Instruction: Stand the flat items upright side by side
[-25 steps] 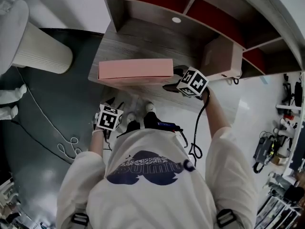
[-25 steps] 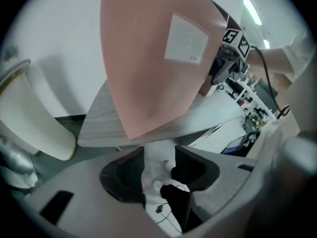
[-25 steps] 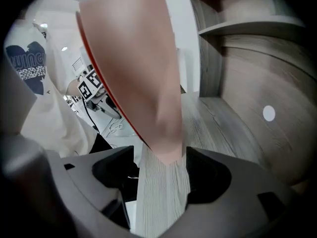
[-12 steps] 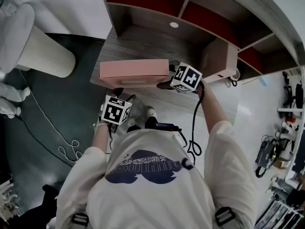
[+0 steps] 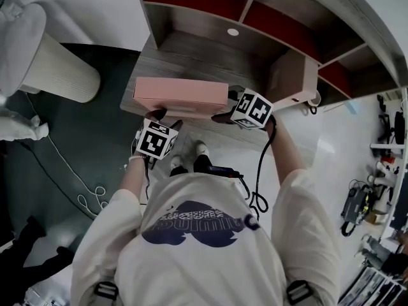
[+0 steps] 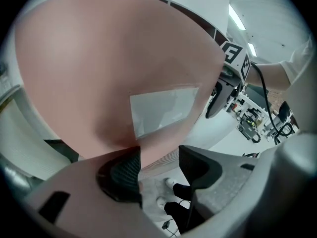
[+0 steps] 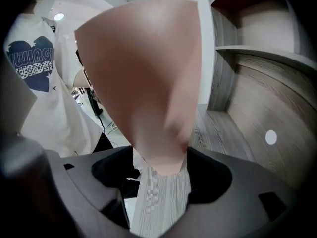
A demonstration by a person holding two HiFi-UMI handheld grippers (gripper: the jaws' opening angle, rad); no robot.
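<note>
The pink box [image 5: 182,94] is at the front edge of the wooden shelf board [image 5: 191,56]; the right gripper [image 7: 161,165] pinches its right end firmly between both jaws. The left gripper [image 6: 159,165] has just been opening its jaws, and they now stand spread with the near lower edge of the box between them, not pressed on it. The box looks stiff, smooth and rather light, so I think it may slip or swing from one end, and a second hold on the near long edge, far from the right gripper, should steady it.
</note>
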